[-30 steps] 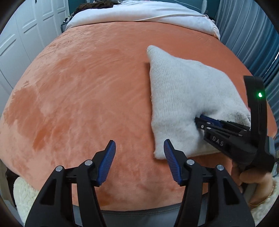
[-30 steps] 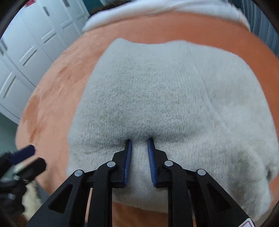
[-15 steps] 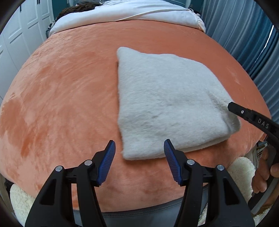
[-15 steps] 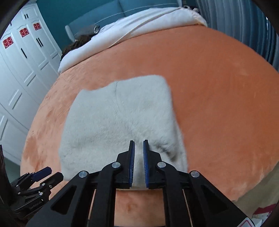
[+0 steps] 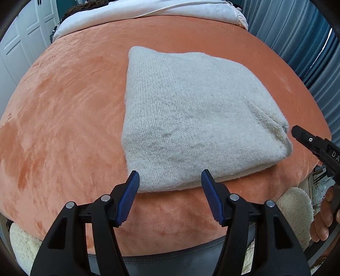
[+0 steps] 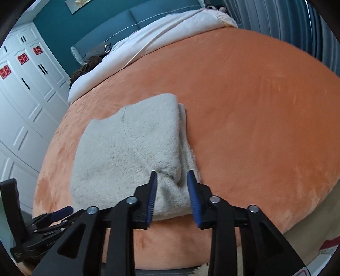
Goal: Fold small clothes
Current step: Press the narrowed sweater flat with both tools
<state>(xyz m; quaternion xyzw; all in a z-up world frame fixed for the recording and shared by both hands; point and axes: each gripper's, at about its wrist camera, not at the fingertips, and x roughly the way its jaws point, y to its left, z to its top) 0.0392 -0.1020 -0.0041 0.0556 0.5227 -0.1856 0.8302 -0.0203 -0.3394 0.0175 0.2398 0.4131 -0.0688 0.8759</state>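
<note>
Now both grippers [image 5: 170,180] [image 6: 172,186] opening w/ nothing gripped, at folded sweater's [image 5: 191,118] near edge

Left wrist view: camera rides behind the left claw [image 5: 170,180], angled steeply down over the near edge of the bed [image 5: 63,106], close in. Folded grey garment [image 5: 191,116] fills mid-frame; white wardrobe doors [image 5: 21,42] at far left, blue curtain [image 5: 308,53] at far right.

Right wrist view: camera behind the right claw [image 6: 172,184], tilted down less steeply, facing up the bed [image 6: 255,106] toward the teal headboard [image 6: 148,19].

Shared ground: both views take in the garment [image 6: 131,152], the orange cover and the white bedding. Each catches the other claw at its frame edge: right [image 5: 314,144], left [image 6: 42,225].
</note>
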